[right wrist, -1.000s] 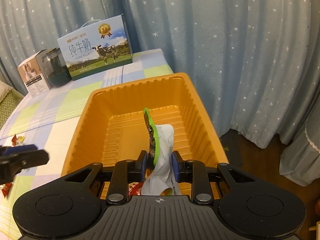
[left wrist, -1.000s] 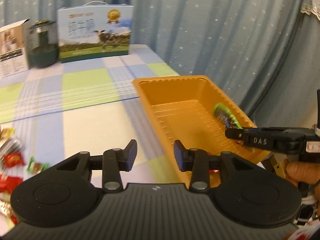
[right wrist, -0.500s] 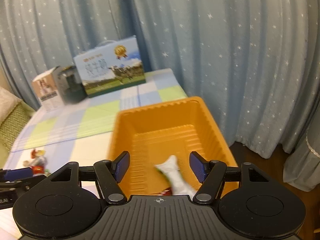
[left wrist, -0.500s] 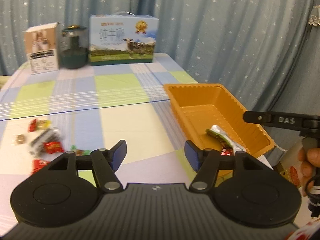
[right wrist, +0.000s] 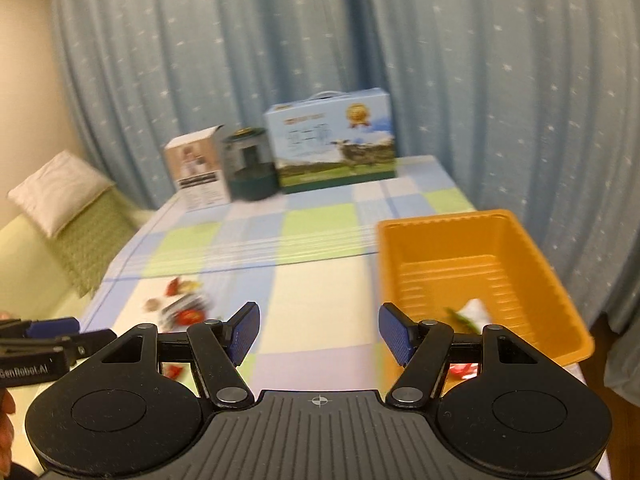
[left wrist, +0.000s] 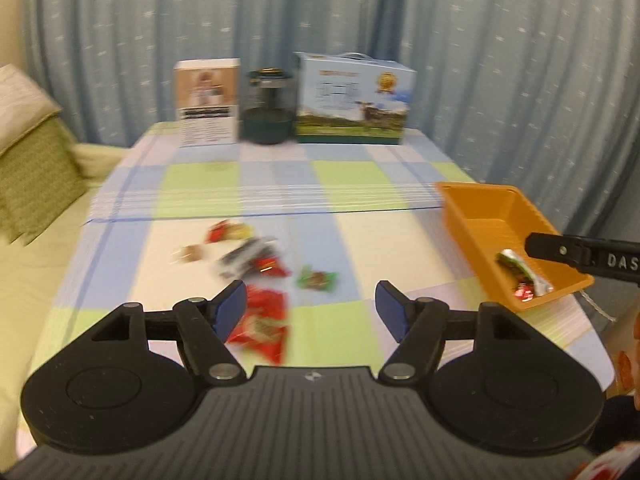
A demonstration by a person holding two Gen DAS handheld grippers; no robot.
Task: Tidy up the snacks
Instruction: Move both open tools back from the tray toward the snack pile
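Note:
An orange tray [left wrist: 480,208] [right wrist: 460,236] sits at the table's right edge. It holds a green-and-white snack packet [left wrist: 520,270] [right wrist: 468,312] and a small red candy [left wrist: 524,294]. Several loose snacks lie on the checked cloth: a red packet [left wrist: 262,320], a green candy [left wrist: 316,278], a dark bar [left wrist: 244,258] and smaller candies [right wrist: 182,308]. My left gripper [left wrist: 310,312] is open and empty above the red packet. My right gripper [right wrist: 318,330] is open and empty, left of the tray; its fingers [left wrist: 580,258] show over the tray in the left wrist view.
At the table's far edge stand a milk carton box [left wrist: 354,100], a dark green jar [left wrist: 266,110] and a white box [left wrist: 206,102]. A green sofa with a cushion [left wrist: 28,152] is to the left. Blue curtains hang behind.
The right gripper opened and dropped the green-and-white packet into the tray, then pulled back and left. The left gripper swung left toward the loose snacks and opened wider.

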